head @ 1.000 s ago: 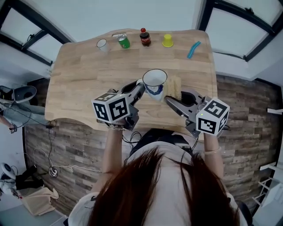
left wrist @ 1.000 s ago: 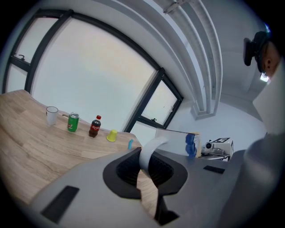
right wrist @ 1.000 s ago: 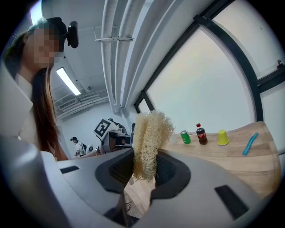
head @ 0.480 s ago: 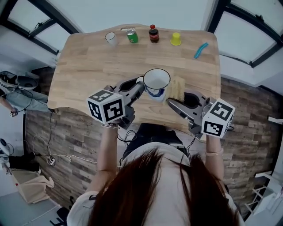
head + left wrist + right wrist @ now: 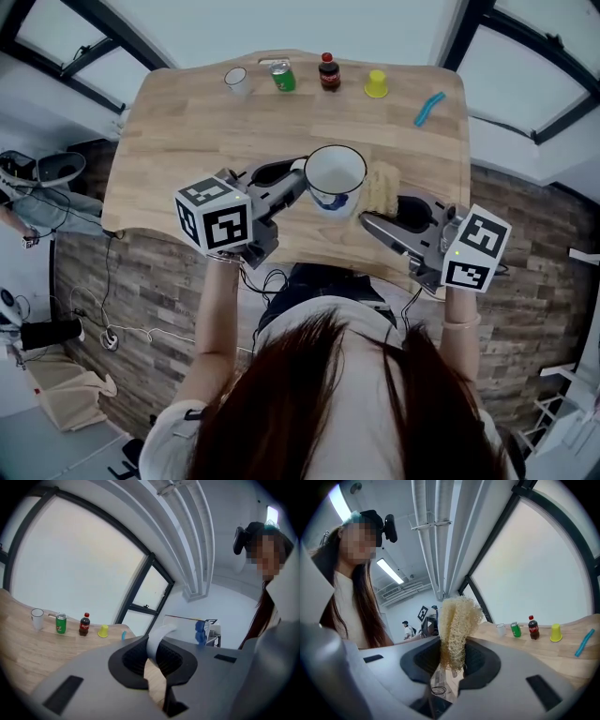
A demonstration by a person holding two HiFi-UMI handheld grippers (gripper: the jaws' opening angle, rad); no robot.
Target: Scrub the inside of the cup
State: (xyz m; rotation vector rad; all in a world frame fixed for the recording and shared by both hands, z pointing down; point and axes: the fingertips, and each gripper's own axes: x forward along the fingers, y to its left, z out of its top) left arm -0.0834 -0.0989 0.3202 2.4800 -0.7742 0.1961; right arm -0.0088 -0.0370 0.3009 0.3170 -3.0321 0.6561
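A white cup [image 5: 335, 176] with a blue pattern is held above the wooden table [image 5: 187, 141], its mouth facing up. My left gripper [image 5: 298, 180] is shut on the cup's white handle [image 5: 157, 641], which shows between the jaws in the left gripper view. A beige loofah sponge [image 5: 380, 185] sits just right of the cup, outside it. My right gripper [image 5: 366, 217] is shut on the sponge [image 5: 456, 625], which sticks up from between the jaws in the right gripper view.
Along the table's far edge stand a clear cup [image 5: 235, 80], a green can [image 5: 282, 75], a cola bottle [image 5: 329, 72] and a yellow cup [image 5: 377, 84]. A blue brush-like thing [image 5: 430, 108] lies at the far right. The table's near edge runs under both grippers.
Both grippers have kept their holds. The left marker cube has shifted left and the right one right and lower. The cup and sponge stay side by side.
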